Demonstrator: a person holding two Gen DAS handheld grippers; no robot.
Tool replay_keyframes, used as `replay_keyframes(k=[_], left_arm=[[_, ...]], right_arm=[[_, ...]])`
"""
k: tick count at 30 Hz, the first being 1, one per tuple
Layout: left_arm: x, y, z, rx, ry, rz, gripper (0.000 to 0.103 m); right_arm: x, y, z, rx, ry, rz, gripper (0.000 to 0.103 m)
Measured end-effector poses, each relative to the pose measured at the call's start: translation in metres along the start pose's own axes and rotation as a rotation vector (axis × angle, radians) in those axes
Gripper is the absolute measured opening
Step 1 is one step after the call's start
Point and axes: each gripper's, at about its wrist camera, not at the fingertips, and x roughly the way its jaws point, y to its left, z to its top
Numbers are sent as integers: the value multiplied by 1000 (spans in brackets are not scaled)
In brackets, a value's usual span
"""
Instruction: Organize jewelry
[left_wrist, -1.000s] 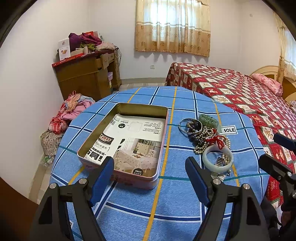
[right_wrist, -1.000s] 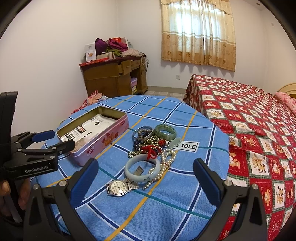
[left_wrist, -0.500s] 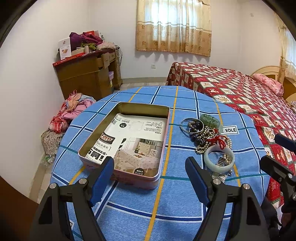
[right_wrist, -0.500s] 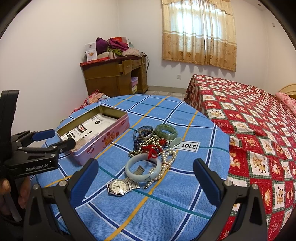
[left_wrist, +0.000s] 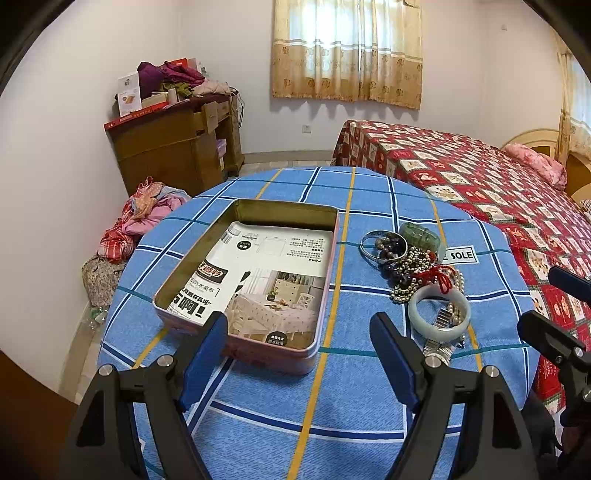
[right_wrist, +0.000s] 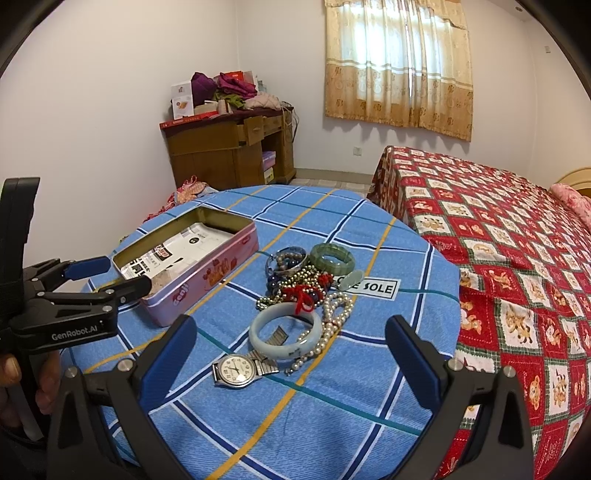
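Note:
An open pink tin box (left_wrist: 236, 347) (right_wrist: 207, 280), lined with a printed sheet, sits on the round blue checked table (left_wrist: 332, 413). To its right lies a jewelry pile: pale jade bangle (right_wrist: 285, 329) (left_wrist: 439, 314), wristwatch (right_wrist: 236, 369), pearl strand (right_wrist: 332, 321), bead strands with a red tassel (right_wrist: 301, 295), green bangle (right_wrist: 331, 256) and silver bangle (left_wrist: 376, 240). My left gripper (left_wrist: 299, 347) is open and empty, hovering by the tin's near edge. My right gripper (right_wrist: 291, 362) is open and empty, hovering above the watch and jade bangle.
A bed with a red patchwork cover (right_wrist: 498, 240) stands right of the table. A wooden desk piled with clothes and boxes (left_wrist: 173, 147) is at the back left, with a heap of clothes (left_wrist: 144, 218) on the floor. A "SOLE" label (right_wrist: 373, 287) is on the cloth.
Both grippers have drifted only slightly; the view of the tin and jewelry has barely shifted. Nothing was taken hold of or moved.

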Motion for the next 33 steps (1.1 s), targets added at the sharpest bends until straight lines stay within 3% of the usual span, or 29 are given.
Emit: replay_keyframes(k=[6, 11, 16, 22, 24, 25, 26, 28, 30, 33], left_arm=[[8, -18, -2, 27, 26, -38, 79], [24, -41, -8, 66, 84, -118, 79], [31, -69, -14, 126, 121, -209, 79], [37, -93, -23, 208, 179, -262, 79], [46, -95, -25, 212, 219, -283, 71], [50, -94, -27, 207, 242, -296, 58], [55, -93, -29, 195, 271, -312, 52], [53, -90, -30, 188, 261, -326, 51], [51, -89, -31, 185, 255, -352, 37], [50, -84, -30, 161, 253, -379, 36]], right_arm=[[4, -17, -9, 4, 34, -41, 103], [10, -38, -22, 20, 73, -84, 103], [11, -49, -29, 45, 93, -89, 102], [12, -50, -31, 48, 88, -88, 102], [13, -51, -32, 57, 91, -85, 102], [14, -51, -32, 58, 93, -83, 102], [15, -50, -32, 56, 94, -81, 102], [16, -45, -33, 44, 98, -79, 102], [18, -42, -34, 38, 101, -74, 102], [20, -38, -36, 25, 107, -72, 102]])
